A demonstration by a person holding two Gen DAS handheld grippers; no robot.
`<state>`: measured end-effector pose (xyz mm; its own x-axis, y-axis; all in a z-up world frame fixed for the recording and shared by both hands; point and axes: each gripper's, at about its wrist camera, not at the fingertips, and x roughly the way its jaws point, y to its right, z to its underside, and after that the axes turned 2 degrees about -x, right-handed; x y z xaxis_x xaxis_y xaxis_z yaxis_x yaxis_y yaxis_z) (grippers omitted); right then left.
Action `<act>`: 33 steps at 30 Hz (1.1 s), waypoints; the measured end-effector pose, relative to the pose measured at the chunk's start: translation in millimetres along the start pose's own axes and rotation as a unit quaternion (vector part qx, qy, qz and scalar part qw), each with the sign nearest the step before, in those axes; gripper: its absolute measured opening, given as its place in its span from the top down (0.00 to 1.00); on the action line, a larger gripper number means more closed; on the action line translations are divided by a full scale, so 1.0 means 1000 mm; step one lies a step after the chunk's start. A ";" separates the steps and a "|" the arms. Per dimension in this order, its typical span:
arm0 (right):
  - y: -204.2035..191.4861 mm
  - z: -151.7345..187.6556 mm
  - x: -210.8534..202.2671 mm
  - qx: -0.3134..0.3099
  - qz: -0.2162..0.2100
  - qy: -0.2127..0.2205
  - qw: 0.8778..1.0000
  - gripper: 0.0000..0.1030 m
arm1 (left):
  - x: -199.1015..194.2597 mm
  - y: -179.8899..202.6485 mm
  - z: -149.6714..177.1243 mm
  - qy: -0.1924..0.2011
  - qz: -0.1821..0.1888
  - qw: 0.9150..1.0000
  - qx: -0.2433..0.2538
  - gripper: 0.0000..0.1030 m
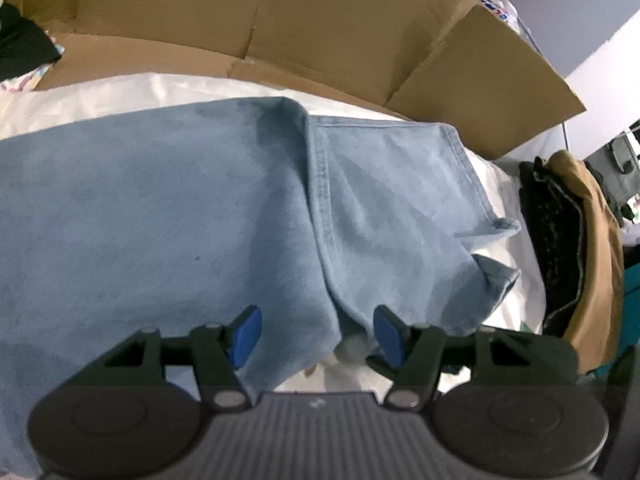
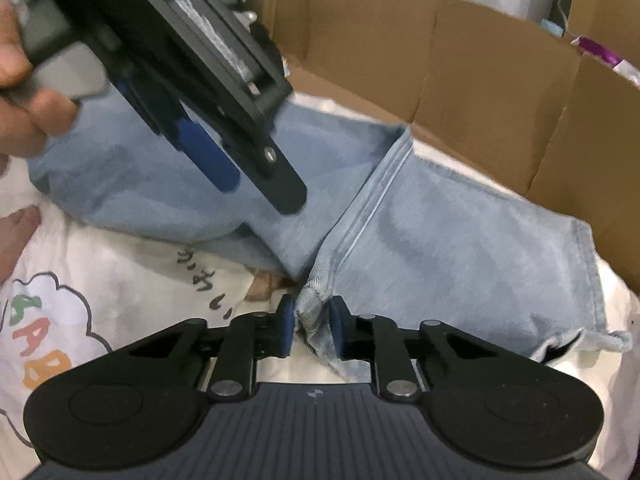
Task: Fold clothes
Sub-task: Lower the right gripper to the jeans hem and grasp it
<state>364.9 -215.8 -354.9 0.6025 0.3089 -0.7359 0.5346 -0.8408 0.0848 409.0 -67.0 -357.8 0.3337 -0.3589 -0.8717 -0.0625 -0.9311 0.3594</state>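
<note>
- The light blue denim garment point(image 1: 180, 208) lies spread on a white printed sheet point(image 2: 120, 280). Whether a desk or a bed lies under the sheet cannot be told.
- A thick seam point(image 1: 320, 184) runs from far to near through the cloth. One layer appears lapped over another along it, so the garment looks partly folded. How many folds it carries cannot be told.
- Right hand-held gripper point(image 2: 311, 330): blue pads pressed together on a bunched near corner of the denim, at the near end of the seam. Judgement: the corner is pinched so that the layer can be lifted or drawn over.
- Left hand-held gripper point(image 1: 318, 334): jaws spread, nothing between them, held low over the near edge of the cloth. In the right wrist view it point(image 2: 224, 152) comes in from the upper left, a hand point(image 2: 24, 92) on its handle, above the left part of the garment.
- Judgement: the spread gripper is placed to take a second hold or to press the cloth down.
- Surroundings: a cardboard box wall point(image 1: 280, 32) stands close along the far edge and bends round the right side.
- A pile of dark and tan clothes point(image 1: 572, 248) sits just off the right edge.
- Obstruction: the box wall leaves little room on the far side. The left hand-held gripper hangs over cloth the right one may need to cross.
</note>
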 end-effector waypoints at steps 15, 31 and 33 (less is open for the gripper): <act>0.028 -0.002 -0.026 0.044 0.017 0.031 0.998 0.90 | 0.014 0.008 -0.025 -0.001 0.011 0.998 -0.065 0.36; 0.015 -0.001 -0.041 0.006 0.017 0.056 0.998 0.90 | 0.035 0.009 -0.022 -0.023 0.075 0.985 -0.155 0.39; 0.012 -0.001 -0.043 -0.005 0.020 0.060 0.998 0.90 | 0.040 0.008 -0.020 -0.042 0.092 0.980 -0.173 0.55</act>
<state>346.0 -238.5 -321.0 0.6900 0.3274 -0.6455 0.5149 -0.8488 0.1199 440.3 -87.7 -382.9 0.2676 -0.5362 -0.8005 0.2129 -0.7774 0.5919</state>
